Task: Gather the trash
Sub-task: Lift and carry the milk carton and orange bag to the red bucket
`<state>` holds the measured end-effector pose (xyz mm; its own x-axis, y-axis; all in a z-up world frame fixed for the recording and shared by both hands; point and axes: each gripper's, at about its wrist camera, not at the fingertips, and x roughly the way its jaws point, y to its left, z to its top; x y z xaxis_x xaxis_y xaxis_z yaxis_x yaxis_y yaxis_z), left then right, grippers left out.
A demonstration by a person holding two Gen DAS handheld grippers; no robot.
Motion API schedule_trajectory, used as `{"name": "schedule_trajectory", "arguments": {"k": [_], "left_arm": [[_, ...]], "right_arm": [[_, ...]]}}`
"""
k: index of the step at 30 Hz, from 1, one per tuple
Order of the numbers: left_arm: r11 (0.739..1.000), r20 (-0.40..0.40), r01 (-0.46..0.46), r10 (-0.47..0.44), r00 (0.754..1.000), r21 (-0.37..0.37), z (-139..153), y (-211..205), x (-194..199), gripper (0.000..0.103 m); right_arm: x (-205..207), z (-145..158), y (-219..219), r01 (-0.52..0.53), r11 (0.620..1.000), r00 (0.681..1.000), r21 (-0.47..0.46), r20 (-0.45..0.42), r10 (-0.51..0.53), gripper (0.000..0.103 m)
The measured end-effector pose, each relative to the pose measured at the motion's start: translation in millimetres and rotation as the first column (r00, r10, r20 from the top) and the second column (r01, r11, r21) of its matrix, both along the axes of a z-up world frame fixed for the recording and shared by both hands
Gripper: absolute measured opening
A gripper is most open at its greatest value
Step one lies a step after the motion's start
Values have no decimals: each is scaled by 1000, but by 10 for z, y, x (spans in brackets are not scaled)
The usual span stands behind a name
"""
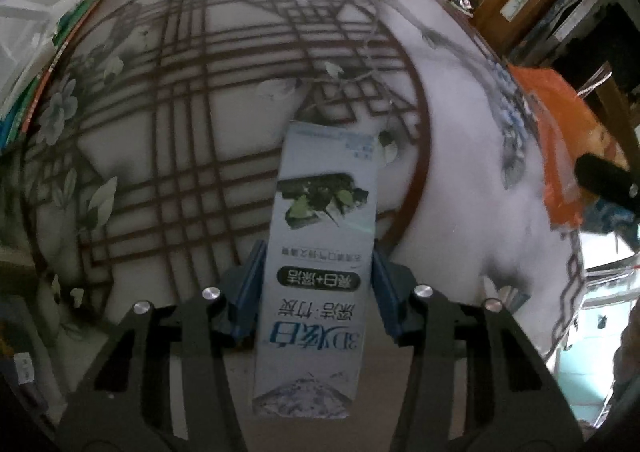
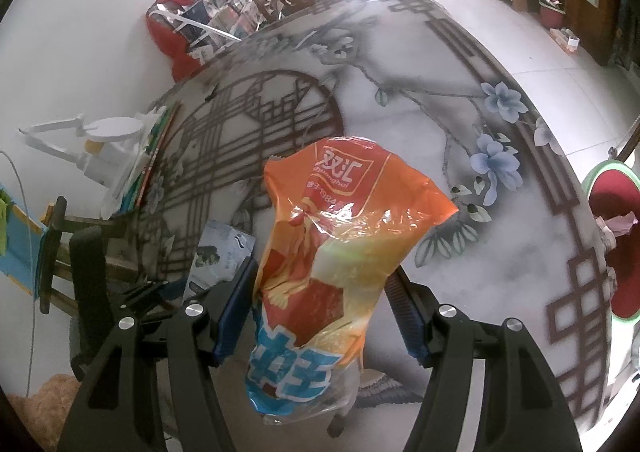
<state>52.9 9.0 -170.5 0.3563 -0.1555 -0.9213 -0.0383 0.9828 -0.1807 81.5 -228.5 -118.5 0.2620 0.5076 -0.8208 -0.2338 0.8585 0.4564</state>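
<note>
Red bin (image 2: 614,252) w/ pink scrap (image 2: 619,222) inside.

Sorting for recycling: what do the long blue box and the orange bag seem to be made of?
Blue box: looks like thin printed cardboard with a slight sheen; flat faces, straight edges. Orange bag: looks like thin glossy plastic film; it is crinkled, shows bright glare spots and has see-through patches.

both hand-held grippers (image 1: 318,292) (image 2: 320,292) clamped, downward
</note>
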Motion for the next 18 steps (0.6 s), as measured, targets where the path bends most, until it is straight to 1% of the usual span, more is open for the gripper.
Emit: {"name": "schedule_trajectory", "arguments": {"k": [4, 11, 18], "left_arm": [[1000, 56, -12, 12, 998, -5, 182, -4, -2, 48], [1000, 192, -17, 22, 981, -25, 706, -80, 30, 48], [998, 263, -6, 21, 965, -57, 1015, -222, 68, 48]], "right_arm": [[-5, 23, 9, -5, 1000, 1000, 3, 12, 5, 62], [-8, 76, -82, 15, 1000, 999, 13, 35, -16, 62], [-19, 118, -243, 41, 999, 998, 22, 49, -42, 62]]}}
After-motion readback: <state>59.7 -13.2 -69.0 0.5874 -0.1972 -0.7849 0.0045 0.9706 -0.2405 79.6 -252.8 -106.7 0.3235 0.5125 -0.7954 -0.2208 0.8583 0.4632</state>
